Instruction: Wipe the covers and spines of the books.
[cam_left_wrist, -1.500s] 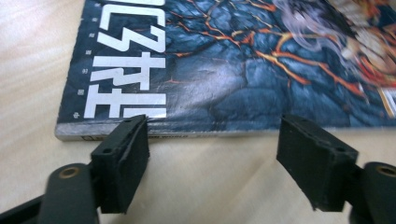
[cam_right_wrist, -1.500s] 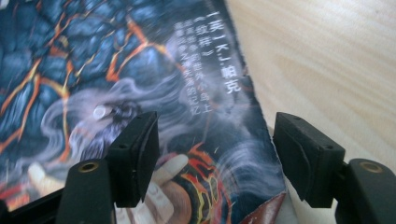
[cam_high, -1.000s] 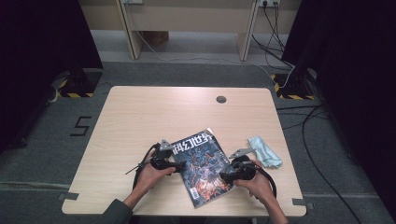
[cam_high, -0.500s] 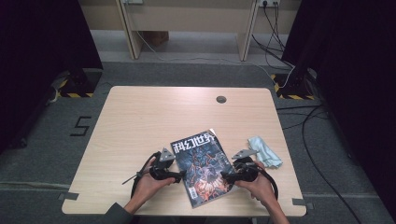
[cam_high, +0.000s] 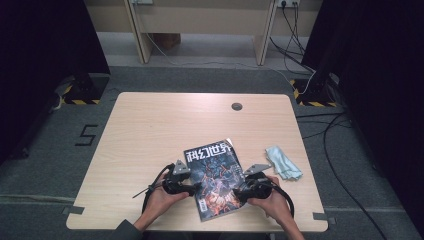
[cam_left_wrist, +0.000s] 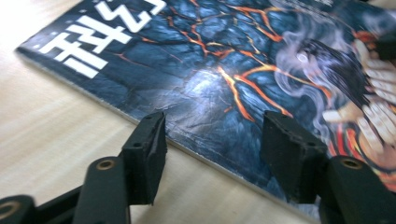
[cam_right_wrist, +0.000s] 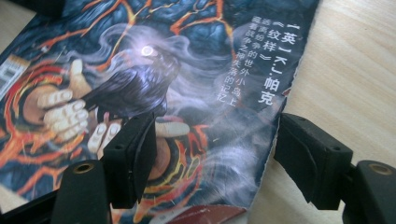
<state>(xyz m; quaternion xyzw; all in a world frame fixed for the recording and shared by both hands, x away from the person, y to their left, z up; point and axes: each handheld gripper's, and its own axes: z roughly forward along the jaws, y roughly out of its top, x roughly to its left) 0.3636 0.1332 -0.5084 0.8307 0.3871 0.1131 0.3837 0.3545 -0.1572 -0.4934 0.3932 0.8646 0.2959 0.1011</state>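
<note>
Jaws gape astride opposite edges of the magazine (cam_high: 215, 179).

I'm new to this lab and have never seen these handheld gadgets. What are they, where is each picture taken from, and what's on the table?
No robot here: a person sits at a wooden table and holds a hand-operated gripping tool in each hand, each with two black jaws and its own small camera.

The high view looks down from above the person. There the left tool sits at the left edge of a magazine with a dark, fiery cover, and the right tool at its right edge. A crumpled light blue cloth lies to the magazine's right.

The other two pictures come from the tools' own cameras. The left tool has its jaws apart, straddling the magazine's edge. The right tool is also open, one jaw over the cover, the other over bare wood. Nothing is held; the magazine lies flat.
</note>
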